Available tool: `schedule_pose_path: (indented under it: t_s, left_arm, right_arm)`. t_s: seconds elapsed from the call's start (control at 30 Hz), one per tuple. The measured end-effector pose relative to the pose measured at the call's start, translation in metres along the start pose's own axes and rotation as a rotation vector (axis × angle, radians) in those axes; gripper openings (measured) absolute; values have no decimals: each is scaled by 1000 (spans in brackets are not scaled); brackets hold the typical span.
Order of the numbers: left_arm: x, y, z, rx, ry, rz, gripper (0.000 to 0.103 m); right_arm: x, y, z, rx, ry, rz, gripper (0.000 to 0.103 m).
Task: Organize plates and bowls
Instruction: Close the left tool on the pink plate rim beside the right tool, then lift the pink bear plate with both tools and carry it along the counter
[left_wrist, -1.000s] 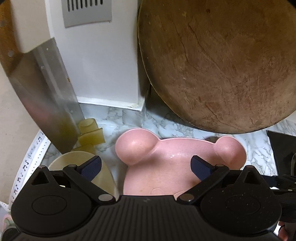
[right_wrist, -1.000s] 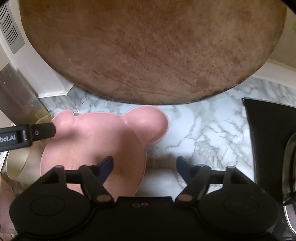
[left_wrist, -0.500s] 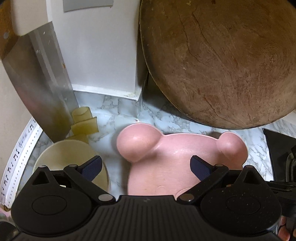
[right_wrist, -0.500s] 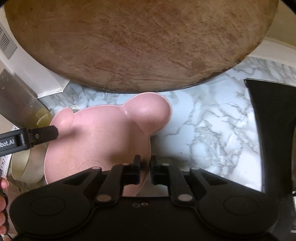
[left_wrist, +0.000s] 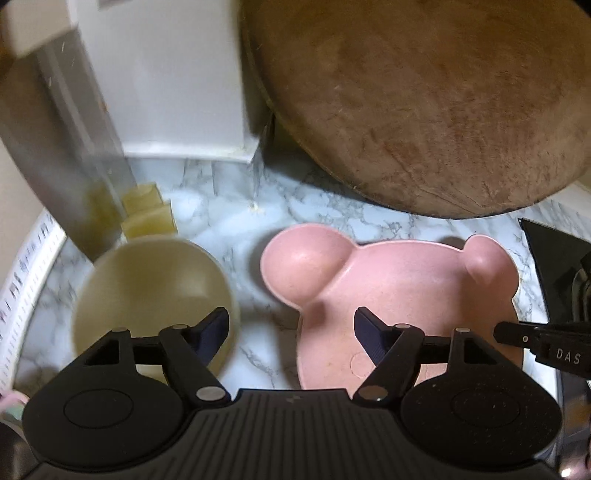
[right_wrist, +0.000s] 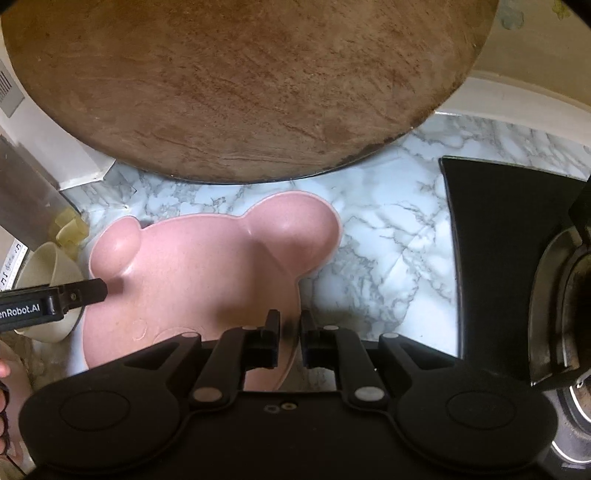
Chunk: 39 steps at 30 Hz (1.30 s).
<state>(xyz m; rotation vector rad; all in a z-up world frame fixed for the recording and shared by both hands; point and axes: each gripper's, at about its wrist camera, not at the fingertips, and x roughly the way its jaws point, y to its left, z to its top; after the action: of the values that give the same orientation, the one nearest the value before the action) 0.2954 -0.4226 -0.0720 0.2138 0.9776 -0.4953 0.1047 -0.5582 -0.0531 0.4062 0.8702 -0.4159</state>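
Observation:
A pink bear-shaped plate (left_wrist: 399, 280) (right_wrist: 199, 266) lies on the marble counter (right_wrist: 388, 229). Just left of it stands a cream bowl (left_wrist: 147, 288) (right_wrist: 48, 262). My right gripper (right_wrist: 289, 325) is shut on the plate's right rim, which shows as a thin edge between its pads. My left gripper (left_wrist: 291, 321) hangs above the gap between bowl and plate. Its jaws are closing, one finger over the bowl's right rim and the other over the plate's left part, and neither pad presses on anything. A left fingertip (right_wrist: 88, 290) shows over the plate's left ear.
A big round wooden board (left_wrist: 424, 103) (right_wrist: 240, 81) leans at the back, close behind the plate. A black stove top (right_wrist: 498, 240) borders the counter on the right. A metal sheet (left_wrist: 55, 147) and cream plastic pieces (left_wrist: 147, 218) stand behind the bowl.
My right jaws have closed on the plate's rim, and the plate has slid slightly away from the bowl. The left jaws have narrowed, and more of the bowl shows.

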Motion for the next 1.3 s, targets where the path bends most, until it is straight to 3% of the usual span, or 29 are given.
schedule_pose_path:
  t_s: [0.23,0.43,0.53,0.77,1.1,1.3]
  left_arm:
    - [-12,-2,-4,6,-57,15,73]
    - [-37,-19,-12,38,-108,-105,69]
    - [-32,-23,-14,44,-77,-118,60]
    - [-10,-24,-19,20,-6,-124,59]
    - [25,-13,-14,-36,90,-88,22]
    - [25,-15,-25,-30,95,-86,18]
  right_arm:
    - [0,0,2,-3,0,1,12]
    - [1,-1,5,-3,-5,-6,11]
    - [-2,-2,3,-18,-10,-15,9]
    - [-10,-20,-3,-20,-10,-27,9]
    - [-10,-26,-4,21,-9,-7,9]
    - [-12,-25,-8,22,3,17,9]
